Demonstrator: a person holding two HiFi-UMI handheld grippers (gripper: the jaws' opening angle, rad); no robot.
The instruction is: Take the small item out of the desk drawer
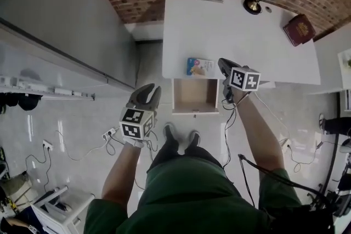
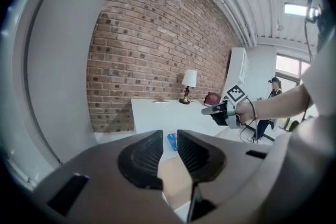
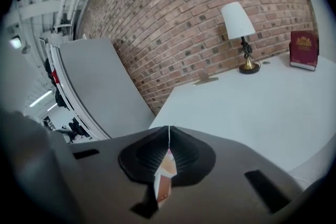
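**A:** Where is the small item sitting now?

**B:** The right gripper (image 3: 168,136) is pinching it. Its jaws are pressing together on a thin orange-and-white packet (image 3: 165,170), which is showing edge-on and hanging a little below the pads. The drawer (image 1: 194,97) is standing open under the front edge of the white desk (image 1: 236,35), and its floor is looking bare.

**A:** How are you expecting the packet to behave?

**B:** I'm judging it light, flat and probably bendy, with smooth faces that may be slippery. The pads are catching it across the flat sides, which is the sensible place. A hold further in from the edge would be safer, since it could be sliding or flopping out of a corner pinch. It needs no great force.

**A:** And the left gripper (image 2: 169,139)?

**B:** It is waiting with its jaws slightly apart and nothing between them, off to the left of the drawer.

**A:** Which view is telling us what?

**B:** Only the right gripper view is showing the packet. In the head view the gripper's body and marker cube are covering it. The head view alone is giving the layout: the open drawer, and a blue packet (image 1: 200,66) lying on the desk just behind it, a separate thing. The left gripper view is showing the right gripper side-on above the desk.
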